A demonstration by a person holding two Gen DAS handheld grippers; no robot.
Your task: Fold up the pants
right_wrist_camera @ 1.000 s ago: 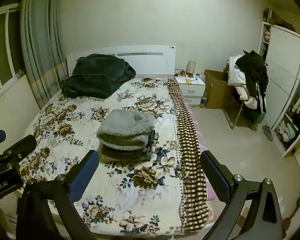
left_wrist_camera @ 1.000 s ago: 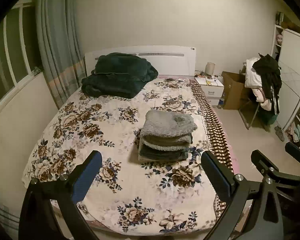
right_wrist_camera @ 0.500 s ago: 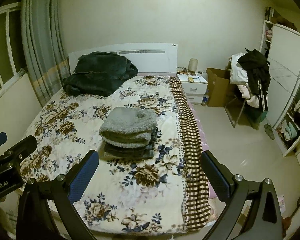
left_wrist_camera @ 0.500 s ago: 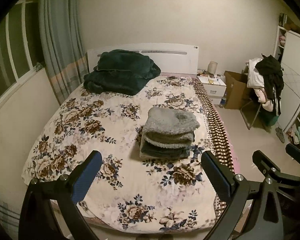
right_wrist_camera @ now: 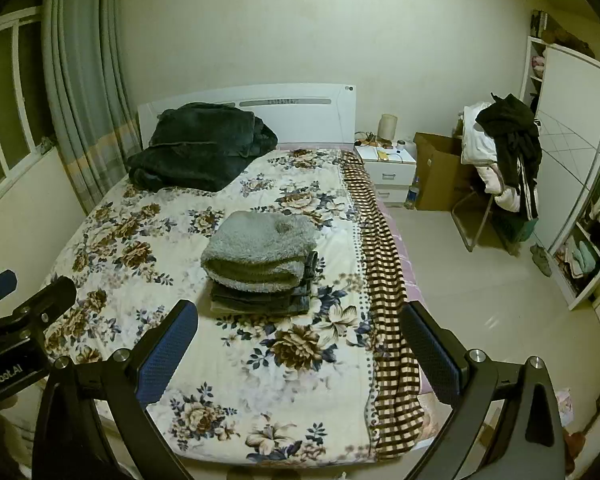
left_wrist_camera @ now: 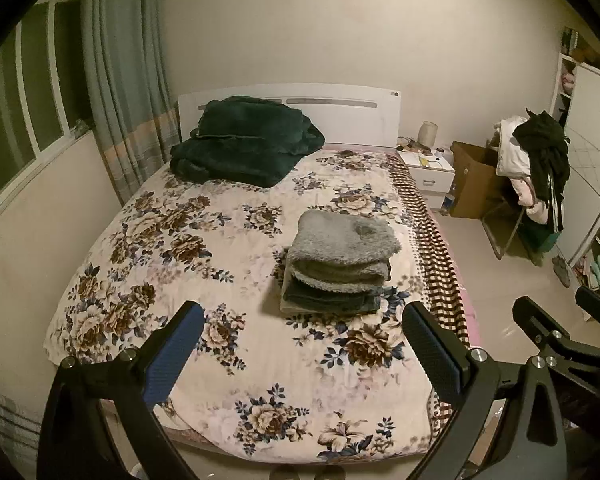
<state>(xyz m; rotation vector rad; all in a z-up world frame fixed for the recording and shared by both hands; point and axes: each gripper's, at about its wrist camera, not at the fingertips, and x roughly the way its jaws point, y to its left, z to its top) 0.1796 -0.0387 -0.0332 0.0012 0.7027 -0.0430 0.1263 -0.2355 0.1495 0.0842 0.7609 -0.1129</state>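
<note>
Folded pants, a stack of fuzzy grey and darker denim-like pieces [left_wrist_camera: 338,264] [right_wrist_camera: 260,264], sit on the floral-print bedspread of the bed [left_wrist_camera: 204,240] [right_wrist_camera: 292,392], right of the mattress centre in the left wrist view and near centre in the right wrist view. At 11 o'clock from the stack, a heaped dark green plush blanket [left_wrist_camera: 244,144] [right_wrist_camera: 200,146] lies against the white headboard [left_wrist_camera: 348,116]. At 3 o'clock from the stack a brown checkered strip [right_wrist_camera: 384,280] runs along the bed's edge. Toward 1 o'clock stand a white nightstand [left_wrist_camera: 430,174], a brown cardboard box [right_wrist_camera: 440,172] and a chair piled with black and white clothes [right_wrist_camera: 504,152]. Striped curtains [left_wrist_camera: 124,80] hang at 10 o'clock.

The left claw [left_wrist_camera: 300,350] hangs spread wide over the foot of the bed at 6 o'clock, apart from the stack and pinching nothing. The right claw [right_wrist_camera: 300,350] is likewise spread wide and empty, short of the pants.
</note>
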